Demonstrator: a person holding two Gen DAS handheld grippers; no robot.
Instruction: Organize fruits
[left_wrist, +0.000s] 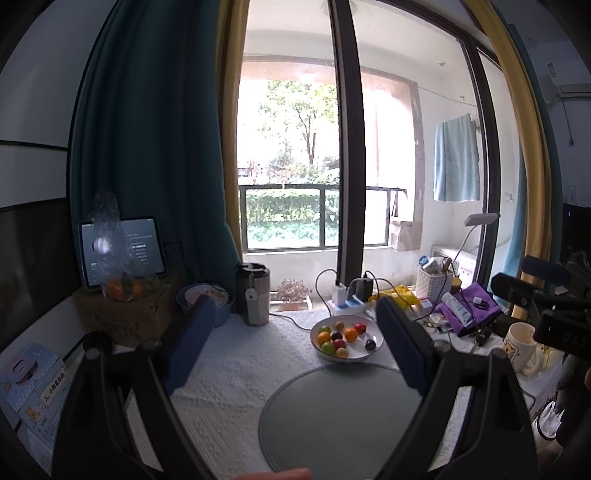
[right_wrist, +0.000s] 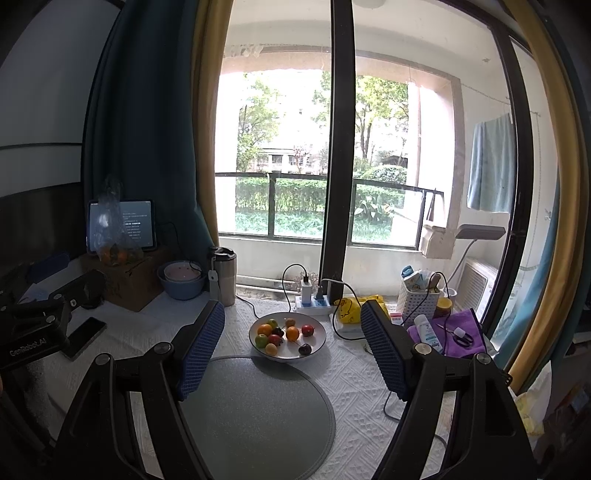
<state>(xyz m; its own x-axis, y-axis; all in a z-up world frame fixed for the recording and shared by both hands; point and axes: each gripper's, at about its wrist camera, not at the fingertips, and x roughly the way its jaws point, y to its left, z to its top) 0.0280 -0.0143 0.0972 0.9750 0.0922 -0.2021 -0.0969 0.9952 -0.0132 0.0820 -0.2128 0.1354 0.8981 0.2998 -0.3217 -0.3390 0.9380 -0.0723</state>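
Note:
A white bowl (left_wrist: 360, 355) (right_wrist: 317, 334) holds several small fruits: orange, green, red, yellow and dark ones. It stands on a white textured tablecloth, just beyond a round grey mat (left_wrist: 340, 417) (right_wrist: 258, 413). My left gripper (left_wrist: 295, 325) is open, its blue pads wide apart, hovering short of the bowl with nothing between them. My right gripper (right_wrist: 291, 325) is open too, and the bowl shows in the gap between its pads, farther off. In the left wrist view the other gripper's black body (left_wrist: 554, 314) sits at the right edge.
A steel tumbler (left_wrist: 253, 293) (right_wrist: 222, 275), a blue bowl (right_wrist: 181, 280), a power strip (right_wrist: 312, 302) with cables and a yellow bag stand behind. A bag of oranges (left_wrist: 120, 284) sits on a cardboard box by a tablet. A mug (left_wrist: 519, 347), a white basket (right_wrist: 421, 301) and a purple cloth (right_wrist: 461, 334) crowd the right.

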